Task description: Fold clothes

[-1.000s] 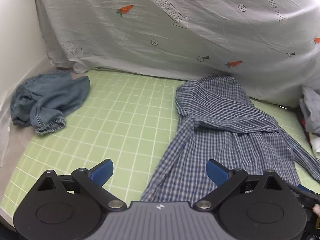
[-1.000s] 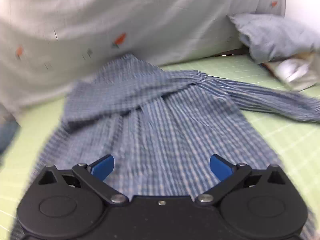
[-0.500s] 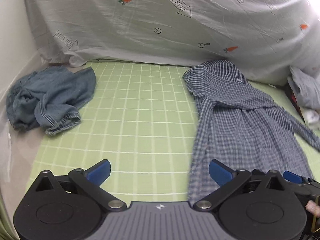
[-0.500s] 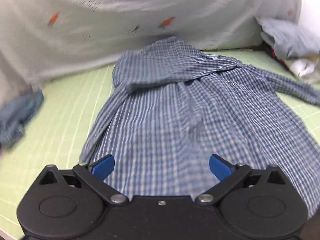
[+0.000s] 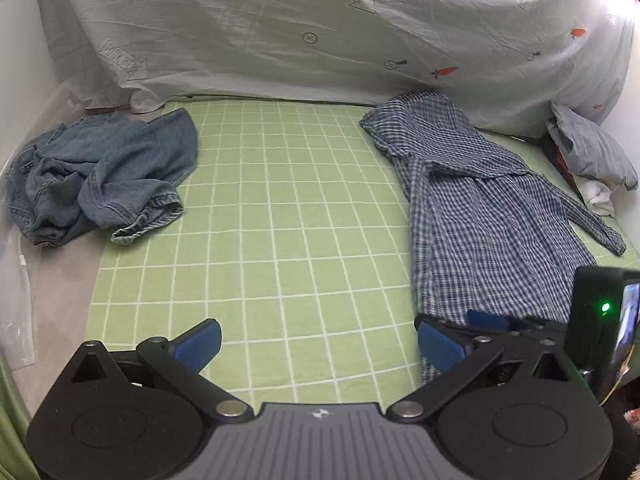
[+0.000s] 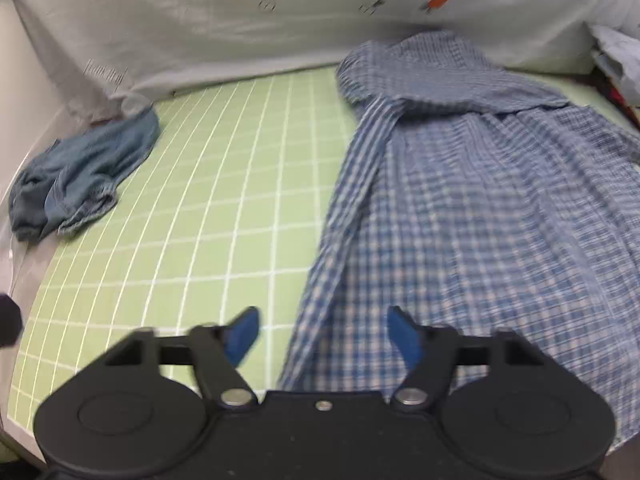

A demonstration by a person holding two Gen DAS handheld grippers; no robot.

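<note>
Looking out from your left wrist first: your left gripper point(image 5: 318, 344) stands wide open over bare green grid mat point(image 5: 280, 220), nothing between its blue pads, likely kept spread because it has no cloth to take yet. One plaid shirt point(image 5: 480, 216) lies lengthwise down the right of the mat, collar end toward the backdrop, one sleeve point(image 5: 592, 220) trailing off right; the other appears folded across the chest. Its near hem runs under your right gripper point(image 5: 476, 322), seen low on the right. One crumpled denim garment point(image 5: 100, 172) sits well apart at far left, probably parked there as waiting work. One carrot-print sheet point(image 5: 320, 32) hangs as backdrop. A small heap of pale cloth point(image 5: 588, 152) is at the far right edge; how many pieces I cannot tell.

From your right wrist: the right gripper point(image 6: 322, 336) has just been closing and now stands about half open. The plaid shirt's point(image 6: 460, 208) left hem corner lies between the pads, but they do not visibly press it, so no grip yet. That placement suits pinching the hem to fold it. One denim garment point(image 6: 80, 176) is far left, and the mat point(image 6: 224, 200) is bare between.
</note>
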